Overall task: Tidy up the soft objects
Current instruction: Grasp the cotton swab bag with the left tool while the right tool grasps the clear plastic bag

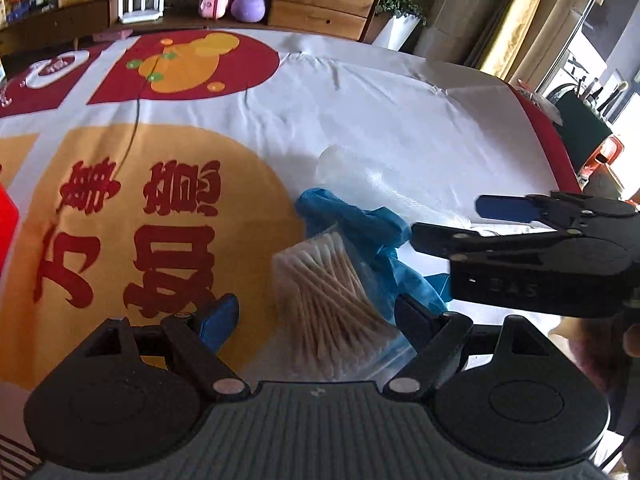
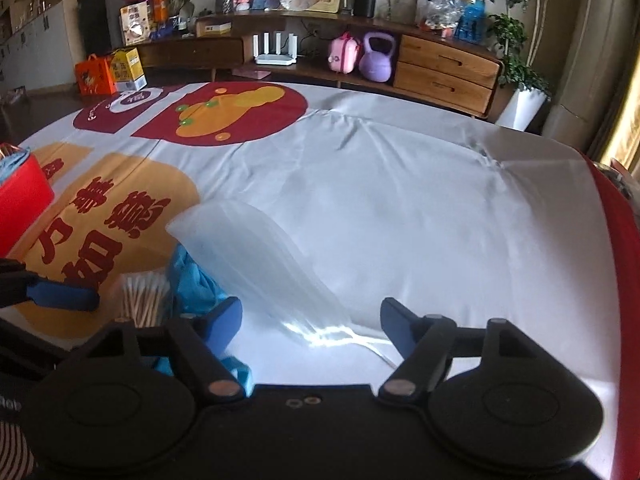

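Note:
A clear bag of cotton swabs [image 1: 328, 300] lies on the printed tablecloth [image 1: 400, 120], partly between the fingers of my open left gripper [image 1: 316, 316]. A crumpled blue glove [image 1: 360, 224] lies just beyond and right of it. A stack of clear plastic bags [image 2: 264, 264] lies past the glove, faint in the left wrist view [image 1: 372, 184]. My right gripper [image 2: 312, 320] is open over the near end of that stack, holding nothing; in the left wrist view [image 1: 444, 220] it comes in from the right. The swabs [image 2: 144, 296] and glove [image 2: 196, 284] sit to its left.
A red box [image 2: 20, 204] stands at the table's left edge, also in the left wrist view [image 1: 6, 220]. A wooden sideboard [image 2: 444, 68] with a purple kettlebell [image 2: 378, 58] and pink case [image 2: 344, 54] stands beyond the table. The table's red edge [image 2: 612, 208] curves at the right.

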